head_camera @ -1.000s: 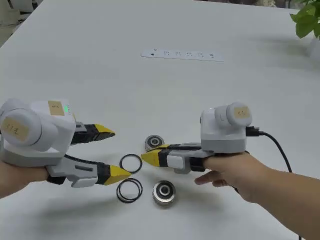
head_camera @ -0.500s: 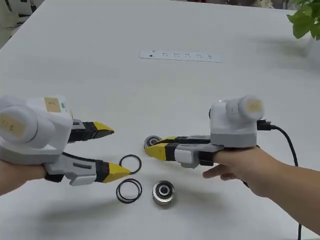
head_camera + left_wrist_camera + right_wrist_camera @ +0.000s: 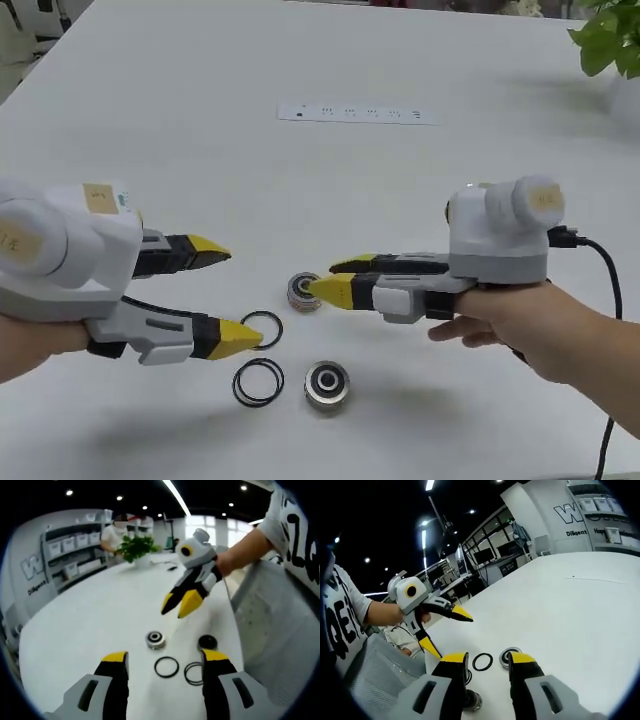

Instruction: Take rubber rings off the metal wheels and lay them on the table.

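Two metal wheels stand on the white table [image 3: 200, 120]: one wheel [image 3: 299, 290] just under my right gripper's tips, the other wheel [image 3: 327, 384] nearer me. A single black rubber ring [image 3: 261, 329] and a stacked pair of rings [image 3: 259, 381] lie flat beside them. My left gripper [image 3: 225, 295] hovers wide open to the left of the rings, holding nothing. My right gripper [image 3: 335, 278] is open and holds nothing. In the left gripper view the far wheel [image 3: 156, 639], the ring [image 3: 166, 667] and the right gripper [image 3: 177, 607] lie ahead. The right gripper view has the wheel [image 3: 509, 656] and ring [image 3: 482, 661] between its jaws.
A white power strip [image 3: 355, 113] lies further back on the table. Green plant leaves [image 3: 605, 40] hang at the far right corner. A black cable [image 3: 600, 290] trails from the right gripper. A person stands by shelves in the background.
My right gripper has drawn back to the right and slightly away from the rings, its tips now over the far wheel. The left gripper, wheels and rings have stayed put.
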